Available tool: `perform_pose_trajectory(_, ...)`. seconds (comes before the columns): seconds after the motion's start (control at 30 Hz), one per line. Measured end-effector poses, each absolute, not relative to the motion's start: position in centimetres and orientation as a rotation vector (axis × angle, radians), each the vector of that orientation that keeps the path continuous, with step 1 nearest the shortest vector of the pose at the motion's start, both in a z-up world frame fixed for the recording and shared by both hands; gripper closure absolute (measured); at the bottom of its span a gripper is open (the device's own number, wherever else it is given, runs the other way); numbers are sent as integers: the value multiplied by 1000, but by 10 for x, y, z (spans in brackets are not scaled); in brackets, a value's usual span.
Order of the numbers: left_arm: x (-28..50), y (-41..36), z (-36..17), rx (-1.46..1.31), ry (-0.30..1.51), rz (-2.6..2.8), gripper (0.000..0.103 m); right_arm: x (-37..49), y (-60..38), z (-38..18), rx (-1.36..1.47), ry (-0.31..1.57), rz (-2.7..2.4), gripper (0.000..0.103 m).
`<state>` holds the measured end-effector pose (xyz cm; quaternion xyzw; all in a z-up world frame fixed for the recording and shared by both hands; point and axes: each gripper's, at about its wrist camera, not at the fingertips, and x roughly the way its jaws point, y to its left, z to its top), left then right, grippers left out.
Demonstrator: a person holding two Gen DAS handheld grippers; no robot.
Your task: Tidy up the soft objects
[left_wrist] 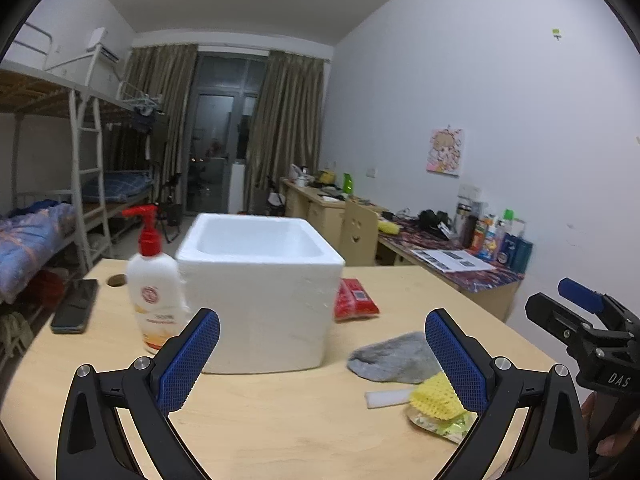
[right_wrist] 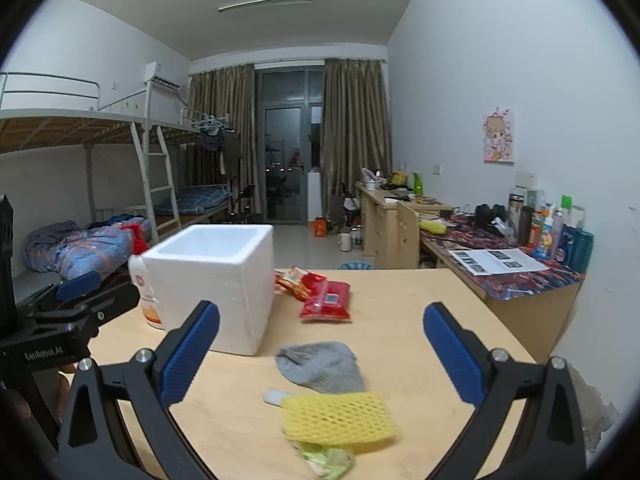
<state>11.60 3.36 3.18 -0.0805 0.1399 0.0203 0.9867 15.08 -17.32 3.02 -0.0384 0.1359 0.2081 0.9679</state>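
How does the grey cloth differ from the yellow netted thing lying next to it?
The grey cloth is plain, dull and rounded; the yellow foam net is bright, holed and roughly rectangular. The cloth lies nearer the white foam box; the net lies nearer the camera. Both lie loose on the table.

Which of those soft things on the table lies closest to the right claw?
The yellow foam net, lying just ahead of the open right claw. The grey sock lies behind it, and the red packet farther back still.

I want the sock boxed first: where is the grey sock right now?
The grey sock lies on the wooden table, right of the white foam box, with the yellow foam net just in front of it.
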Motion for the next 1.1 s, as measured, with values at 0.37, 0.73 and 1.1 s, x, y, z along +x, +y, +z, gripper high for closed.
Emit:
perform_pose_trajectory(0.37, 135, 6, 11, -112, 304, -64, 0, 140, -184, -4, -168, 308, 418, 0)
perform_pose_trajectory(0.73, 161, -8, 4, -104, 374, -126, 0, 149, -189, -18, -171, 372, 441, 0)
perform_pose_trajectory(1.1, 201, -29, 0, -79, 469, -188, 0, 163, -196, -33, -183, 443, 501, 0)
